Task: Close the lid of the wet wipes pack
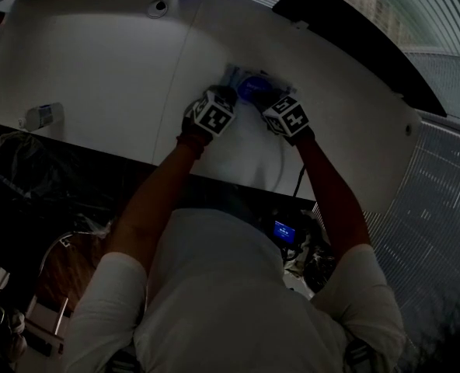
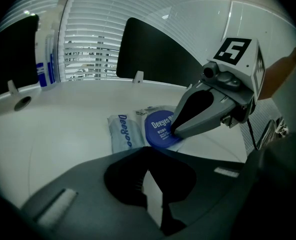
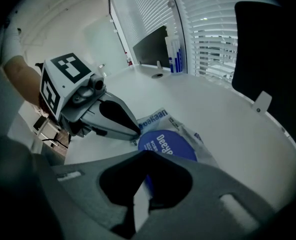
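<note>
The wet wipes pack (image 2: pixel 124 133) lies flat on the white table (image 1: pixel 98 61), with its round blue lid (image 2: pixel 158 126) lying flat on top. In the head view both grippers meet over the pack (image 1: pixel 275 82). My right gripper (image 2: pixel 174 132) is shut, its tip resting on the lid's near right edge. My left gripper (image 3: pixel 136 132) is shut too, its tip down on the pack (image 3: pixel 160 116) just beside the lid (image 3: pixel 172 145). Neither holds anything. Each gripper's own jaws hide the near part of the pack in its view.
A black panel (image 1: pixel 354 37) stands along the table's far right edge. Bottles (image 2: pixel 44 59) stand by the window blinds at the back. A round cable hole (image 1: pixel 158 8) sits far left of the pack. The table's near edge runs just under my wrists.
</note>
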`<state>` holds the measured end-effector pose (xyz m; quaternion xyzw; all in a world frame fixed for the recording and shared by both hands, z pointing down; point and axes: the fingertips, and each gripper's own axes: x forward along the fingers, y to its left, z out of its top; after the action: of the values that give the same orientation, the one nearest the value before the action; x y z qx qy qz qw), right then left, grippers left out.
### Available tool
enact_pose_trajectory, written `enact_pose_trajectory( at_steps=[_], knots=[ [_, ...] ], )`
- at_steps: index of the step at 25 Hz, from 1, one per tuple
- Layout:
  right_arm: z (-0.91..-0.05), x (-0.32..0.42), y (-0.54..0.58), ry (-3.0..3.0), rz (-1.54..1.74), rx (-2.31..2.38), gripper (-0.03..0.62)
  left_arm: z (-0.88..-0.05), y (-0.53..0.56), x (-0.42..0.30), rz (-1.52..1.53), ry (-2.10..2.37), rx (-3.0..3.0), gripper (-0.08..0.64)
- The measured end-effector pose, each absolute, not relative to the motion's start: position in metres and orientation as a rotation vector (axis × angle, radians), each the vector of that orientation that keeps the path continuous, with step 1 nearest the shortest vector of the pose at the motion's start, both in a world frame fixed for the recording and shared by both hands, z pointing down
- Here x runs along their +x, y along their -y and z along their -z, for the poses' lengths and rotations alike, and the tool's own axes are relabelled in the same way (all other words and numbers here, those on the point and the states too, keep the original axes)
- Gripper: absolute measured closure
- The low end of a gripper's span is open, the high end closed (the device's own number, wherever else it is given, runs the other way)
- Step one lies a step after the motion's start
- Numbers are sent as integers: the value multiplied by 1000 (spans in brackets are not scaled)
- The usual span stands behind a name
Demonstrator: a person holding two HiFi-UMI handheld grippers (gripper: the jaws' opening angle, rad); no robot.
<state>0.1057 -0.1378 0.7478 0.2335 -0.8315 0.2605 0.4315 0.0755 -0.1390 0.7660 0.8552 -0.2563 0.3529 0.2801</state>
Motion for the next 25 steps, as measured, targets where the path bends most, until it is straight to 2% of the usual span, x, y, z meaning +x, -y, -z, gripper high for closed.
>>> enact_pose_trajectory(
  at_steps=[10, 18, 25],
  knots=[
    [-708, 102, 139, 2163, -657, 775, 591, -753, 125, 56, -910, 683, 2145, 558],
    [-644, 110, 135, 2261, -640, 1045, 591, -692, 124, 50, -838, 739, 2223, 557],
    [-575, 110, 115, 2337, -587, 1255, 591, -611, 114, 59, -648, 739, 2309, 557]
  ],
)
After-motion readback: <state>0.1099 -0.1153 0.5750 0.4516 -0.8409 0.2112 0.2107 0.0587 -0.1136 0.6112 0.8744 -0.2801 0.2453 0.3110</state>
